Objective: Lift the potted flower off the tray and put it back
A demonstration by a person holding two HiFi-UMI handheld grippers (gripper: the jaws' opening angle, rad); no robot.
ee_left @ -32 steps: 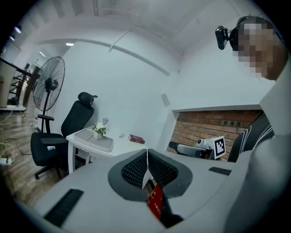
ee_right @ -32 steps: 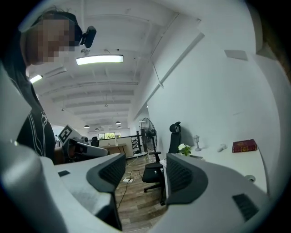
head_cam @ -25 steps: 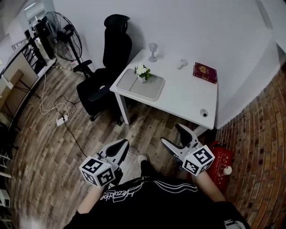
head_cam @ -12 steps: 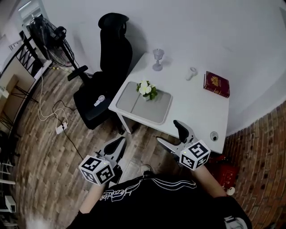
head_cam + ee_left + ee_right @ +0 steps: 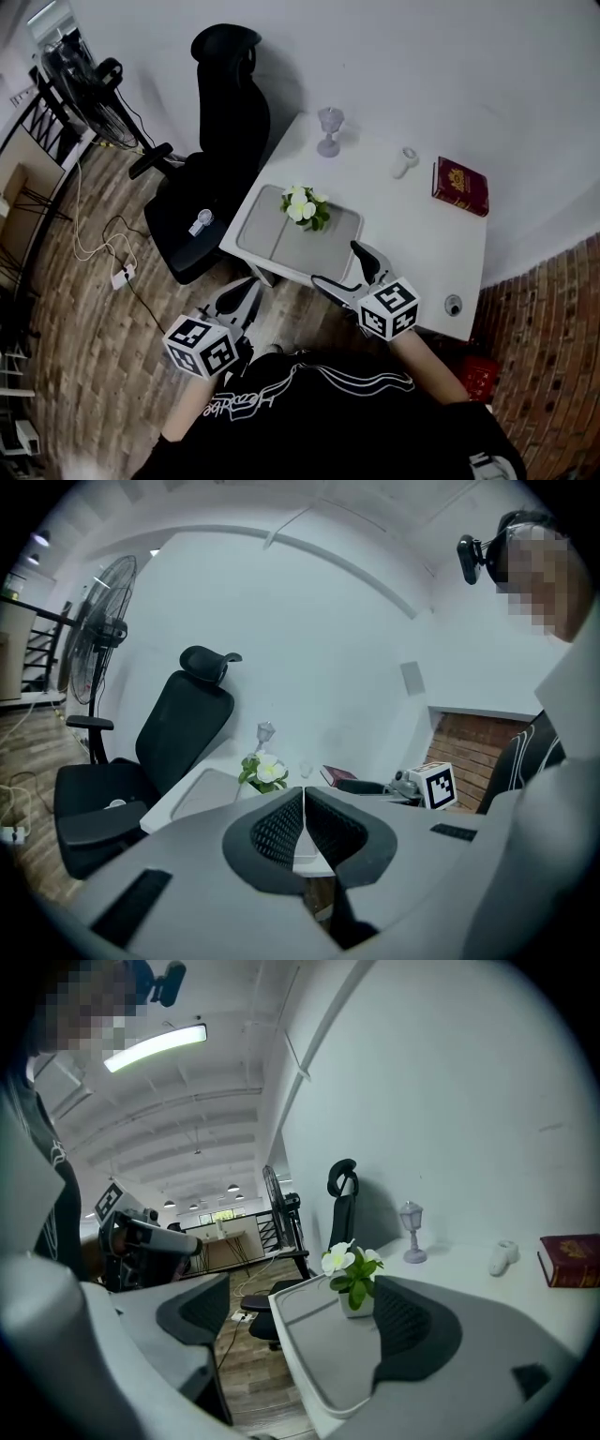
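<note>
The potted flower [image 5: 305, 207], white blooms in a small white pot, stands at the far side of the grey tray [image 5: 265, 237] on the white table [image 5: 417, 236]. My right gripper [image 5: 339, 265] hovers at the table's front edge just short of the tray; its jaws have just been opening and stand wide with nothing between them. Seen from the right gripper [image 5: 305, 1314], the flower [image 5: 352, 1276] and tray [image 5: 314, 1340] lie ahead between the fingers. My left gripper [image 5: 238, 298] is shut and empty, off the table's left corner. Its own view shows the left gripper [image 5: 304, 794] short of the flower [image 5: 265, 772].
A black office chair [image 5: 214, 155] stands left of the table. On the table are a small lantern ornament [image 5: 328, 129], a white object [image 5: 406, 160], a red book [image 5: 461, 186] and a round fitting [image 5: 454, 305]. A fan [image 5: 89, 89] and a power strip [image 5: 122, 277] are at the far left.
Both grippers have come forward toward the table, the right one reaching its front edge by the tray. The right jaws have spread wider. The flower has not moved.
</note>
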